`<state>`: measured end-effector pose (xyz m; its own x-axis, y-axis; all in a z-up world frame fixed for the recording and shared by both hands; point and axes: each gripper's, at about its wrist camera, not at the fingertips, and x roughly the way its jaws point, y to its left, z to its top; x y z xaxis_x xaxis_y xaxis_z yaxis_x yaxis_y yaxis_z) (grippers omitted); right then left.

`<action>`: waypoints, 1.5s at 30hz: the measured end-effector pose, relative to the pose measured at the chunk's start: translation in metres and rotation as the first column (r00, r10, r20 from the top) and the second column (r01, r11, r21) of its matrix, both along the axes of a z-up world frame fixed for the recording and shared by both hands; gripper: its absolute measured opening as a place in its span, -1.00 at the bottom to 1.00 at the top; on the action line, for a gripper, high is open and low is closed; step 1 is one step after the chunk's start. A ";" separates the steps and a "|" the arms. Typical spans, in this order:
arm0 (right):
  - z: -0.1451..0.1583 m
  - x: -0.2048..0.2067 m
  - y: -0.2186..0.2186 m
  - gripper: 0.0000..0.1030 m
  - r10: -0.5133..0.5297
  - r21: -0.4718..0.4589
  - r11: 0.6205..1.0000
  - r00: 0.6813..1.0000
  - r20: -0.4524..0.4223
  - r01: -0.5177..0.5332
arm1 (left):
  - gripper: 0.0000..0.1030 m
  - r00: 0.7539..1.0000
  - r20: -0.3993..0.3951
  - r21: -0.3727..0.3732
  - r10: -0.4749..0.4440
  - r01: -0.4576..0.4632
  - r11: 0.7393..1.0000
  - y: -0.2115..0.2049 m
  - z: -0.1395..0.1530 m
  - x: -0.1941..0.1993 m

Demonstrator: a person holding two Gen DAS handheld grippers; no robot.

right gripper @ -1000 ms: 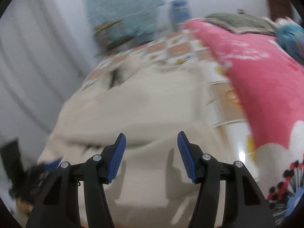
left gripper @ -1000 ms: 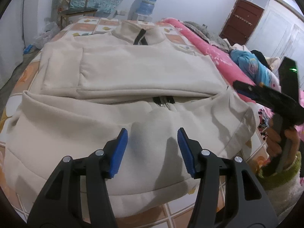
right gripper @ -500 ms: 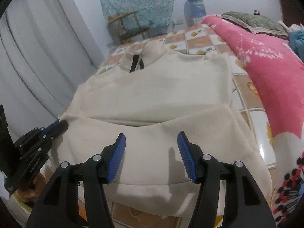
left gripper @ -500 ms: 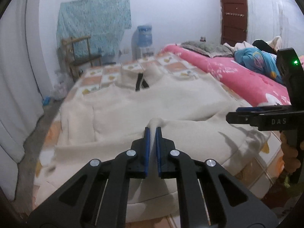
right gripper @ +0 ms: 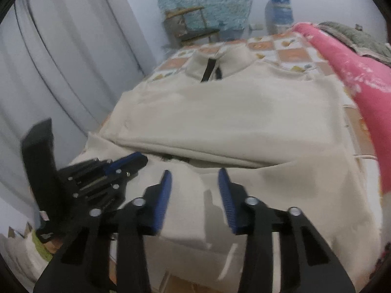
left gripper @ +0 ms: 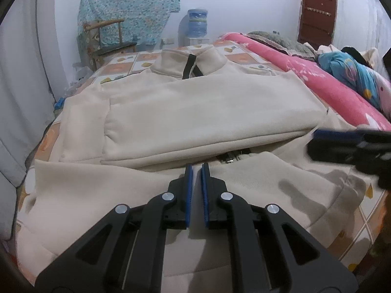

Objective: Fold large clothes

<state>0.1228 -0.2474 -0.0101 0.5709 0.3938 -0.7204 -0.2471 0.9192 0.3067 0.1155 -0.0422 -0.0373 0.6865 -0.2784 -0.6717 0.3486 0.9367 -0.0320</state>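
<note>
Left tongs pinch the cream jacket hem; right tongs closing, half-wide.

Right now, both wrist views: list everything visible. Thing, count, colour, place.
Cream fleece zip jacket: 1, cream with black zipper, spread on the bed, sleeves folded across its front.
Tiled-pattern bed sheet: 1, orange and white squares, under the jacket.
Pink blanket: 1, pink, along the bed's right side.
Blue patterned cloth bundle: 1, blue, on the pink blanket.
Wooden chair: 1, brown, beyond the bed.
Teal hanging cloth: 1, teal, on the wall behind the chair.
Water bottle: 1, blue, on a dispenser at the far wall.
Brown door: 1, far right.
Grey curtain: 1, left.
Left gripper: black, blue pads, shut, fabric between them.
Right gripper: black, blue pads, jaws just been closing, fabric between them.
</note>
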 end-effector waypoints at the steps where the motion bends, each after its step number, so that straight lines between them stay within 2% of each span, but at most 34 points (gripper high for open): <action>1: -0.007 0.005 0.002 -0.49 0.005 -0.009 1.000 1.000 -0.022 -0.006 | -0.81 1.000 -0.002 -0.005 0.000 0.000 1.000 0.000 0.001 0.000; 2: -0.015 0.009 0.004 -0.52 -0.003 -0.033 0.999 0.999 -0.041 0.002 | -0.81 1.000 -0.007 -0.014 -0.002 0.002 1.000 0.001 0.001 0.000; 4: -0.017 0.010 0.005 -0.62 -0.013 -0.058 0.998 1.000 -0.021 0.012 | -0.78 1.000 -0.022 -0.049 -0.005 0.004 0.999 0.007 0.004 0.003; 6: -0.016 0.010 0.004 -0.70 -0.020 -0.075 0.997 0.999 -0.026 0.018 | -0.78 1.000 -0.007 -0.083 0.009 -0.009 0.996 0.019 0.013 -0.001; 9: -0.015 0.006 0.001 -0.71 -0.022 -0.068 0.998 0.999 -0.028 0.020 | -0.78 0.999 0.020 -0.114 0.042 -0.040 0.993 0.046 0.025 -0.007; 10: -0.015 0.005 0.001 -0.72 -0.021 -0.070 0.997 0.999 -0.027 0.019 | -0.78 0.998 0.017 -0.106 0.064 -0.062 0.992 0.054 0.025 -0.007; 12: -0.014 0.004 0.002 -0.72 -0.019 -0.078 0.997 1.000 -0.025 0.017 | -0.78 0.992 -0.004 -0.042 0.127 -0.127 0.991 0.073 0.019 -0.004; 14: -0.015 0.006 0.003 -0.73 -0.016 -0.087 0.996 1.000 -0.027 0.013 | -0.78 0.975 -0.041 0.035 0.218 -0.216 0.976 0.096 0.006 0.005; 17: -0.014 0.011 0.002 -0.83 -0.034 -0.147 0.989 0.999 -0.019 0.031 | -0.82 0.960 -0.042 0.019 0.278 -0.277 0.961 0.125 0.002 0.007; 18: -0.013 0.011 -0.001 -0.83 -0.055 -0.182 0.982 0.998 -0.006 0.053 | -0.96 0.957 -0.043 0.021 0.286 -0.286 0.958 0.130 0.002 0.009; 20: -0.011 0.013 -0.015 -0.83 -0.136 -0.292 0.946 0.990 0.037 0.141 | -0.97 0.956 -0.048 -0.012 0.288 -0.289 0.957 0.139 0.001 0.009; 21: -0.014 0.015 -0.026 -0.85 -0.197 -0.384 0.900 0.978 0.063 0.206 | -0.97 0.957 -0.047 -0.020 0.286 -0.287 0.958 0.139 0.001 0.010; 22: -0.016 0.016 -0.035 -0.86 -0.216 -0.397 0.890 0.974 0.067 0.224 | -0.97 0.958 -0.042 -0.019 0.284 -0.285 0.958 0.139 0.000 0.010; 24: -0.015 0.017 -0.058 -0.94 -0.238 -0.266 0.935 0.971 0.022 0.236 | -0.97 0.958 -0.029 0.001 0.287 -0.287 0.958 0.135 0.000 0.008; 26: -0.012 0.017 -0.065 -0.95 -0.268 -0.249 0.932 0.963 0.012 0.263 | -0.96 0.954 -0.026 0.004 0.298 -0.298 0.955 0.136 0.005 0.006; 29: -0.002 0.011 -0.066 -0.94 -0.285 -0.230 0.930 0.958 0.042 0.287 | -0.87 0.953 0.014 -0.050 0.302 -0.301 0.952 0.148 0.019 -0.003; 31: 0.007 0.006 -0.068 -0.78 -0.285 -0.210 0.933 0.956 0.067 0.293 | -0.51 0.953 0.029 -0.067 0.302 -0.300 0.952 0.153 0.025 -0.006; 32: 0.011 0.004 -0.071 -0.72 -0.291 -0.206 0.931 0.953 0.081 0.302 | -0.44 0.954 0.028 -0.061 0.299 -0.296 0.953 0.155 0.026 -0.005; 33: 0.014 0.004 -0.077 -0.54 -0.303 -0.202 0.927 0.948 0.098 0.317 | -0.39 0.957 0.018 -0.034 0.291 -0.290 0.956 0.156 0.025 0.000; 34: 0.015 0.004 -0.080 -0.39 -0.313 -0.203 0.923 0.944 0.106 0.329 | -0.39 0.958 0.006 -0.015 0.286 -0.286 0.958 0.156 0.022 0.005; 35: 0.016 0.005 -0.085 -0.36 -0.329 -0.206 0.916 0.938 0.109 0.345 | -0.39 0.961 -0.009 -0.008 0.275 -0.275 0.961 0.155 0.019 0.009; 38: 0.010 0.009 -0.097 -0.36 -0.347 -0.173 0.919 0.935 0.067 0.353 | -0.39 0.969 -0.038 -0.029 0.244 -0.245 0.969 0.154 0.012 0.018; 41: 0.000 0.013 -0.098 -0.36 -0.333 -0.168 0.927 0.942 0.036 0.334 | -0.41 0.977 -0.014 -0.027 0.215 -0.215 0.976 0.147 0.011 0.020; 42: -0.001 0.013 -0.096 -0.46 -0.333 -0.178 0.925 0.942 0.049 0.336 | -0.52 0.978 0.005 -0.019 0.208 -0.208 0.978 0.144 0.012 0.020; 43: 0.000 0.012 -0.095 -0.69 -0.331 -0.180 0.925 0.942 0.057 0.336 | -0.75 0.979 0.019 -0.012 0.205 -0.205 0.979 0.142 0.014 0.019; 44: 0.000 0.011 -0.095 -0.78 -0.328 -0.179 0.925 0.942 0.063 0.334 | -0.87 0.977 0.040 0.002 0.207 -0.208 0.978 0.140 0.016 0.018; 45: 0.002 0.009 -0.094 -0.85 -0.332 -0.175 0.924 0.941 0.072 0.339 | -0.90 0.978 0.049 0.000 0.204 -0.204 0.979 0.140 0.019 0.016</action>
<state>0.1318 -0.3419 -0.0080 0.6765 0.0389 -0.7355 0.0768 0.9894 0.1230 0.1310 0.0982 -0.0184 0.7604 -0.1262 -0.6371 0.1514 0.9884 -0.0150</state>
